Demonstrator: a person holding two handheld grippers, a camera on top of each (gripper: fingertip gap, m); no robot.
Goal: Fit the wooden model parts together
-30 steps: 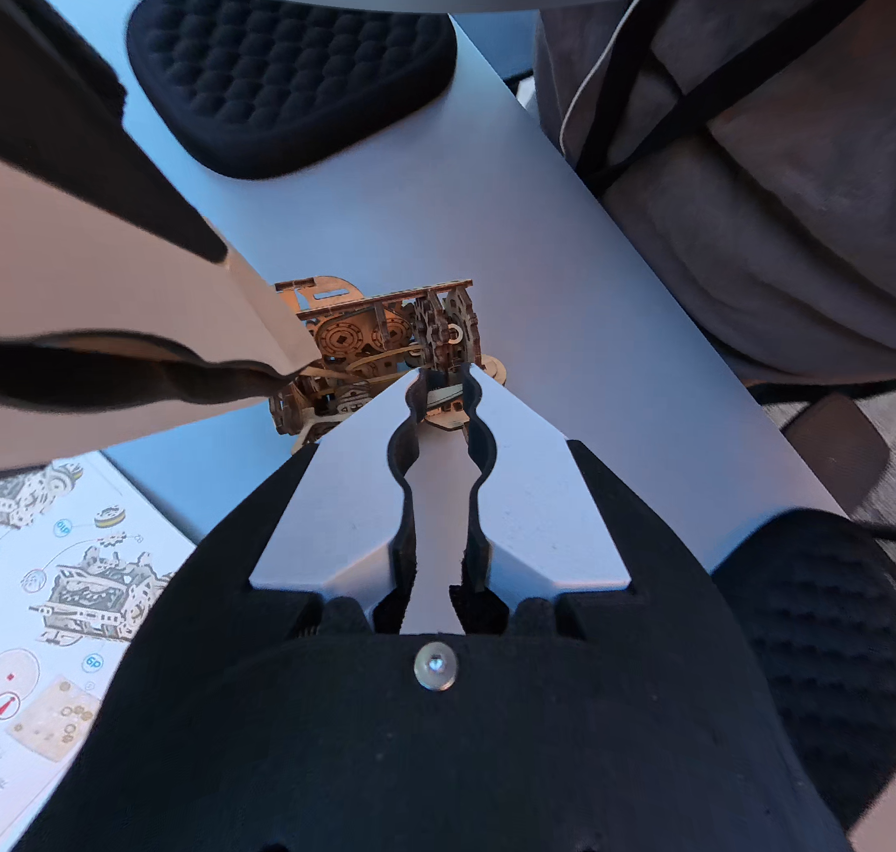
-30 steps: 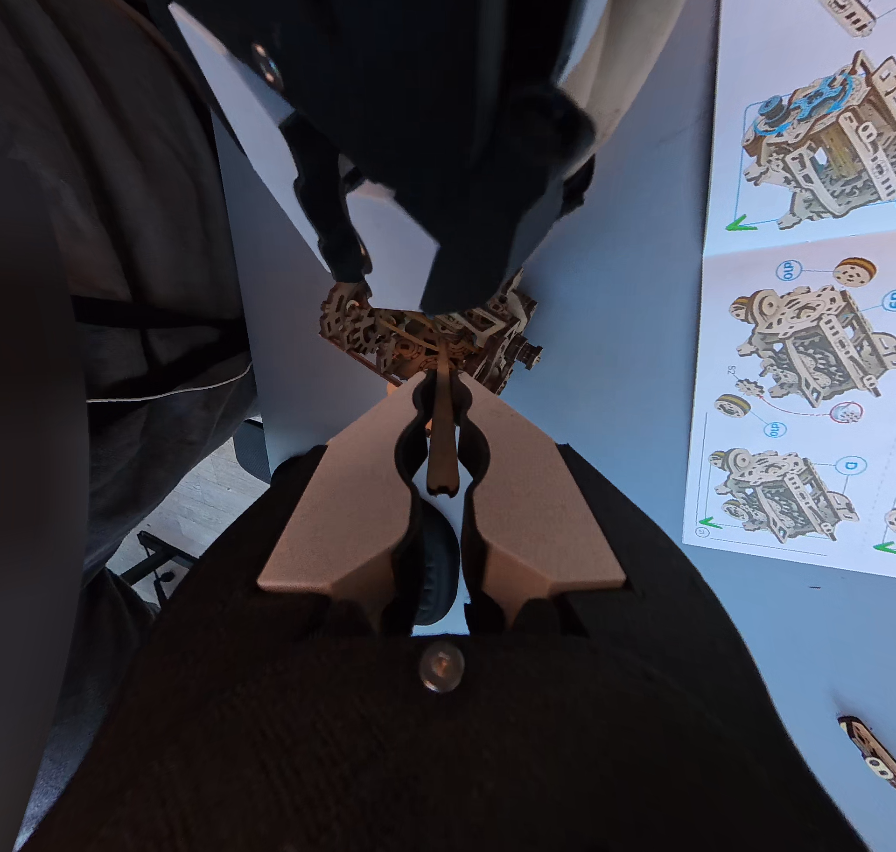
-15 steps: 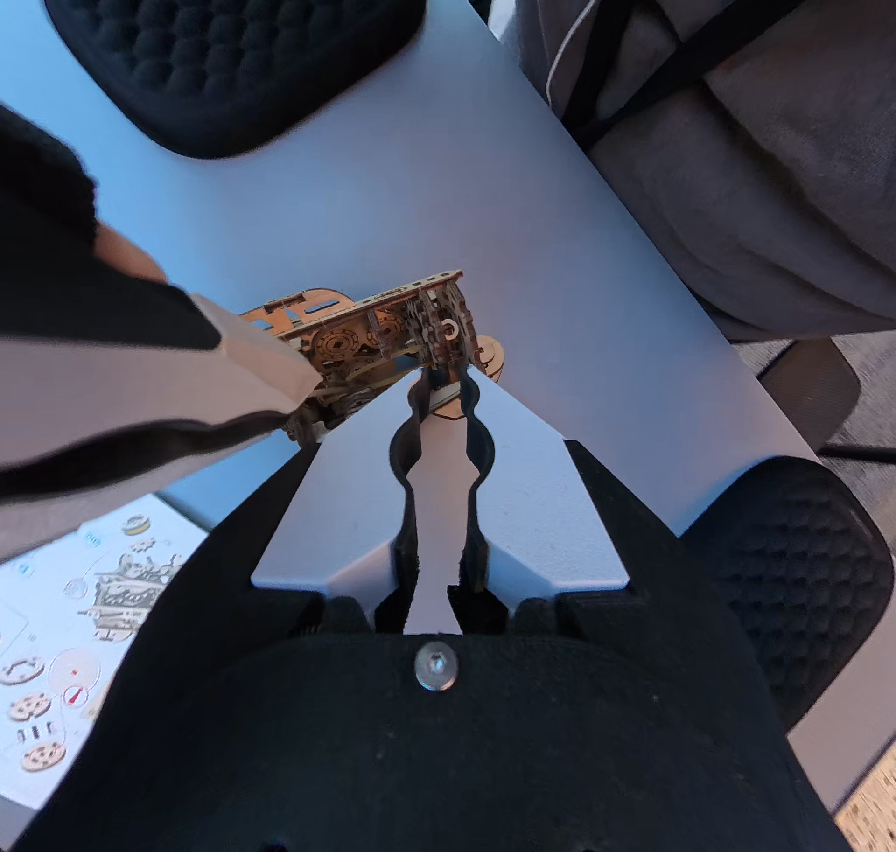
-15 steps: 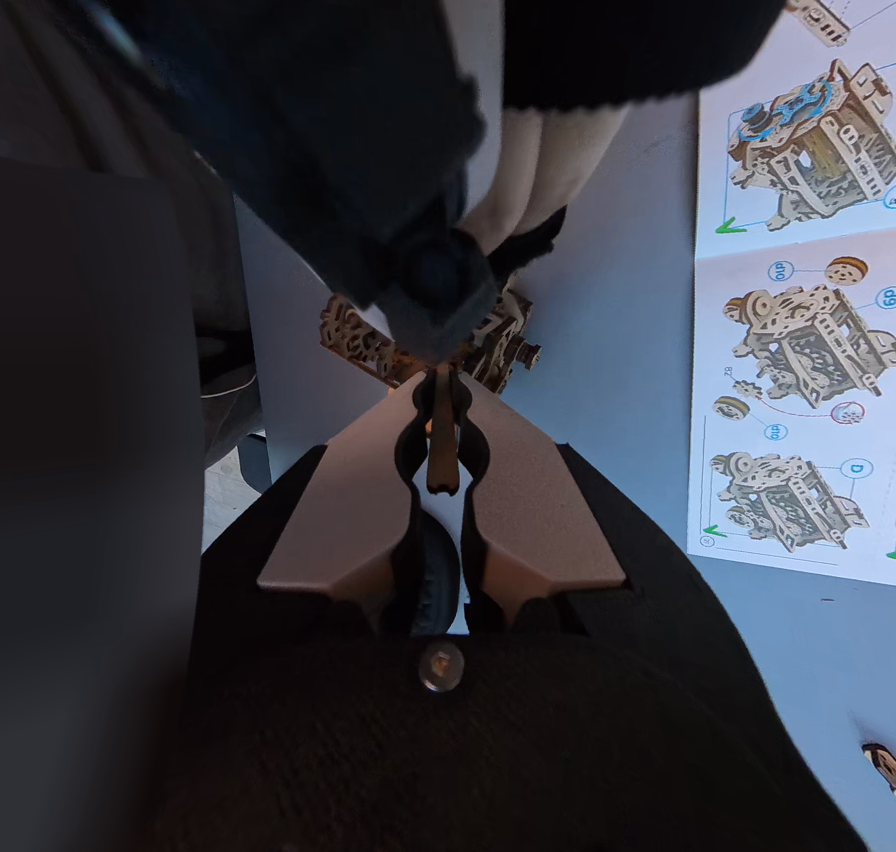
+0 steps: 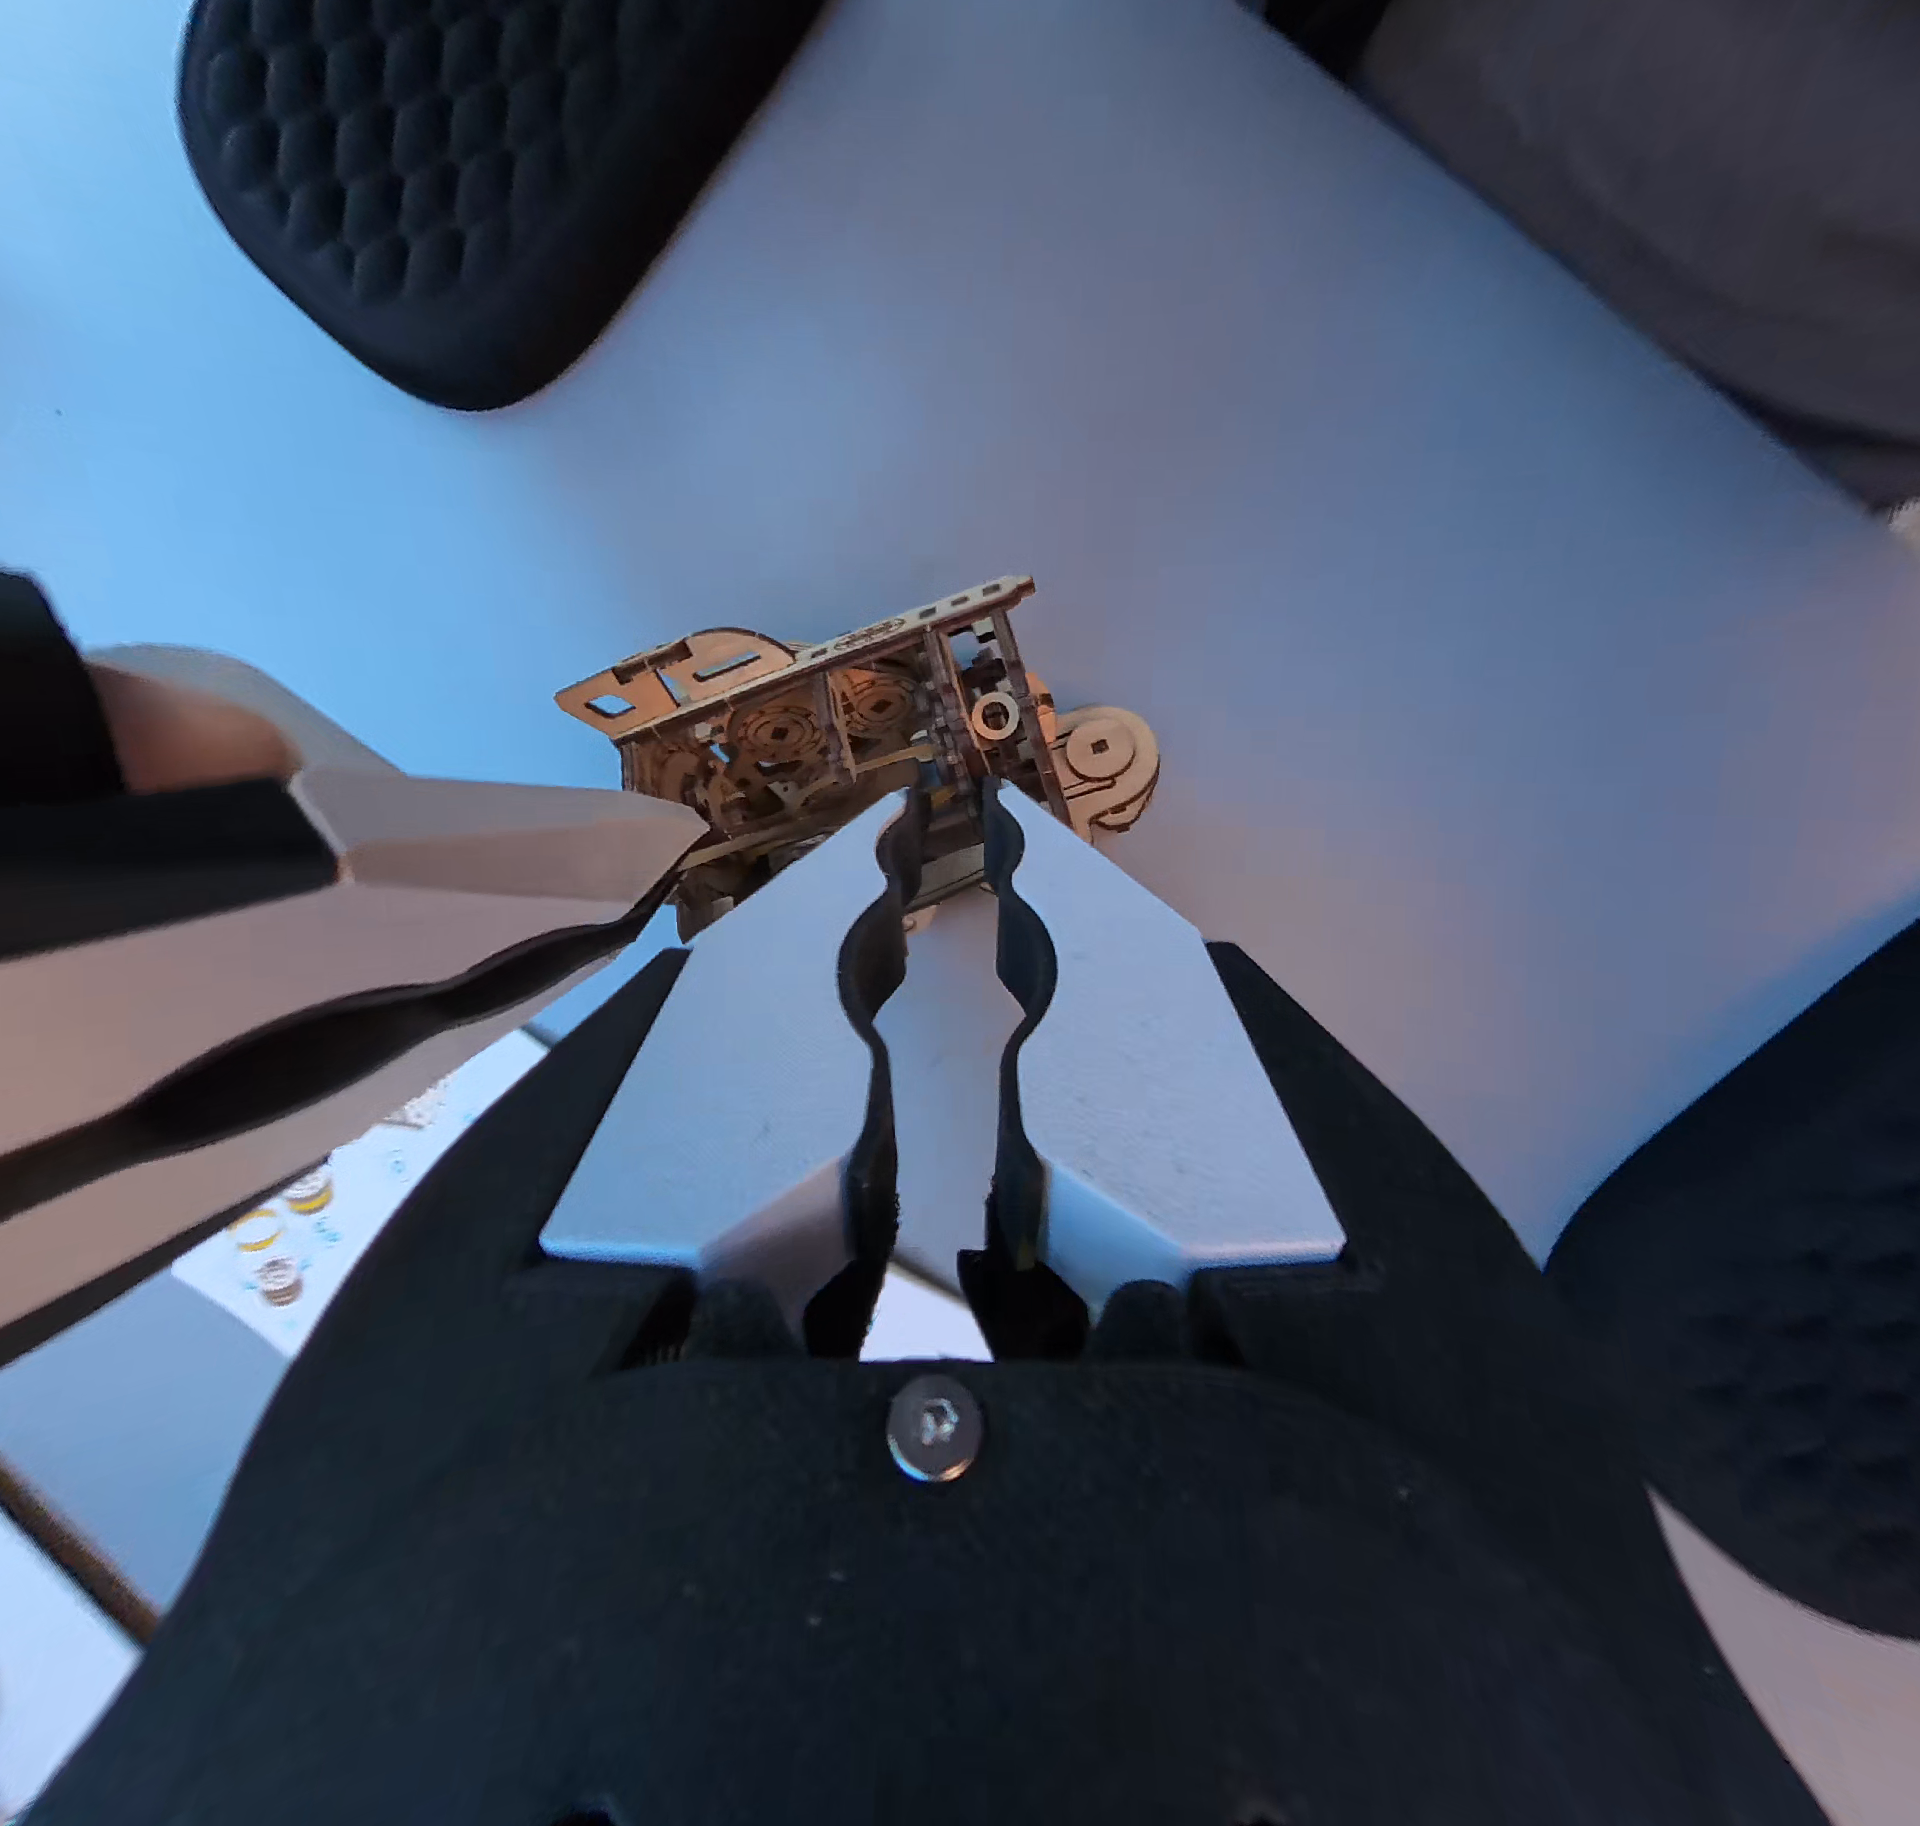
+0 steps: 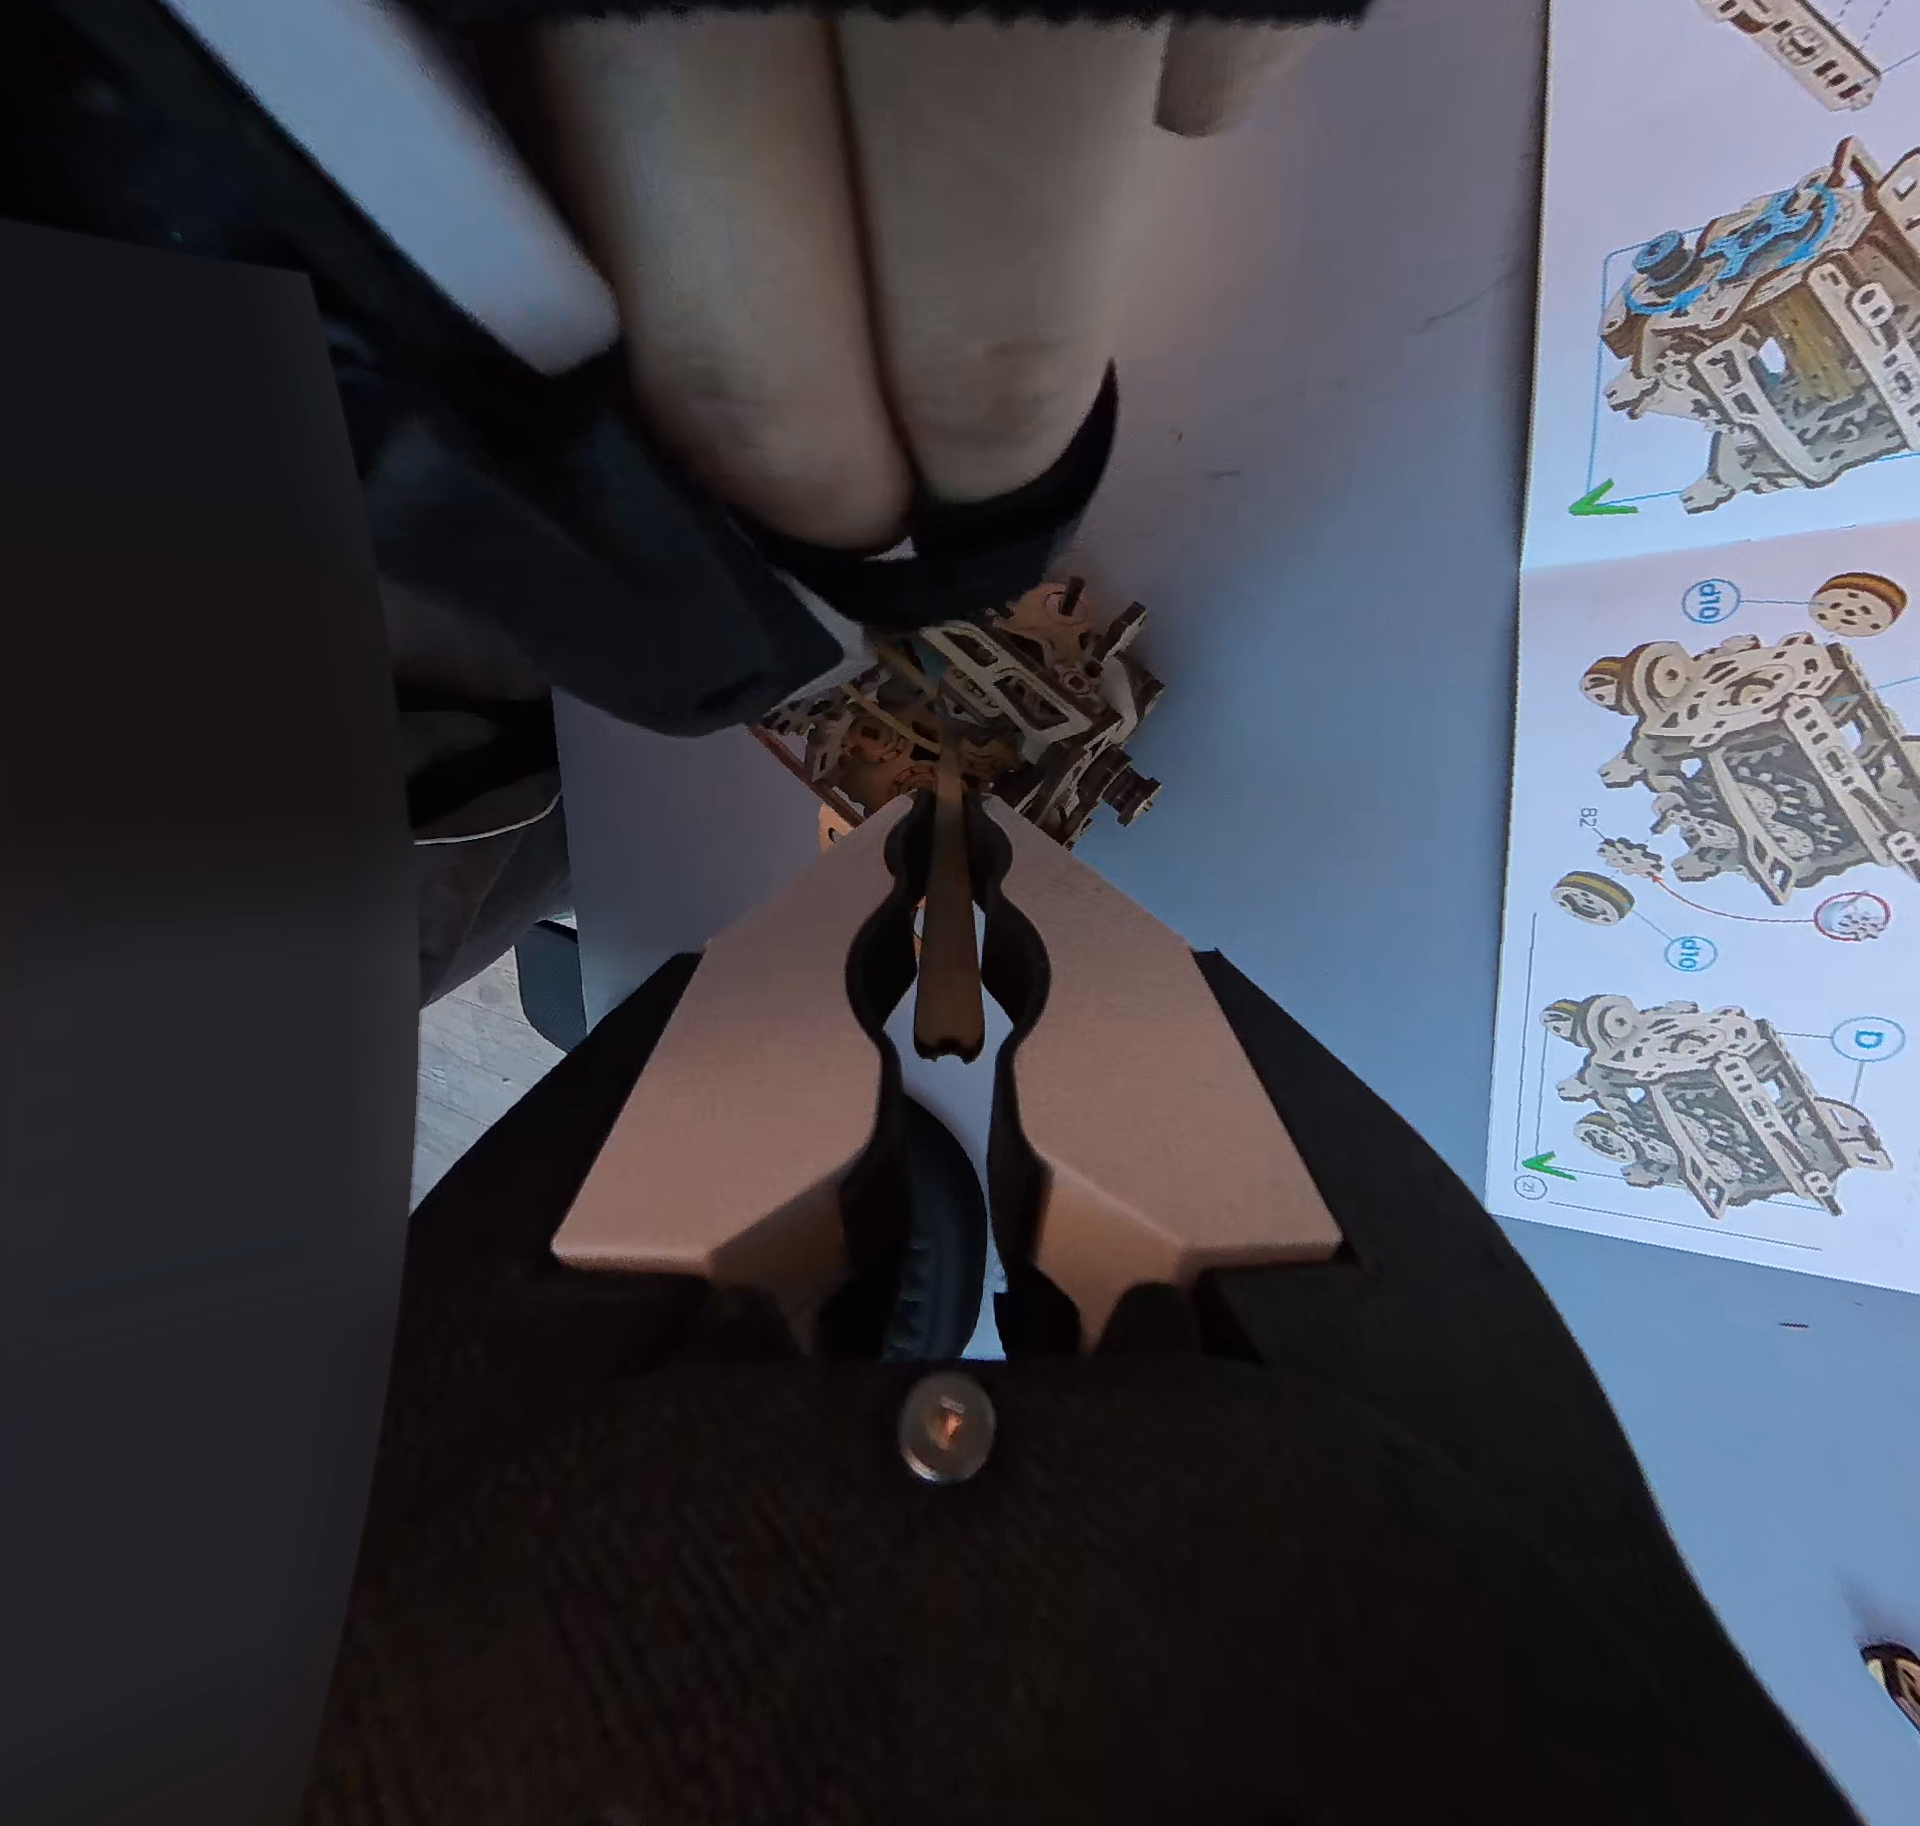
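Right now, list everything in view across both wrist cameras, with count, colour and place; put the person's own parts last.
Tan laser-cut wooden gear model: one, on the table centre, between both grippers.
Thin flat brown wooden strip: one, clamped in the right gripper, its tip at the model.
Loose tan wooden piece: one, at the right wrist view's lower right edge.
White illustrated instruction sheet: one, on the table right of the model.
Black dimpled pads: two, on the table, one far, one near.
Pale grey-blue table: one.
Grey clothing: beyond the table edge.
Left gripper: black pads gripping the model's frame.
Right gripper: tan fingers, shut on the strip.
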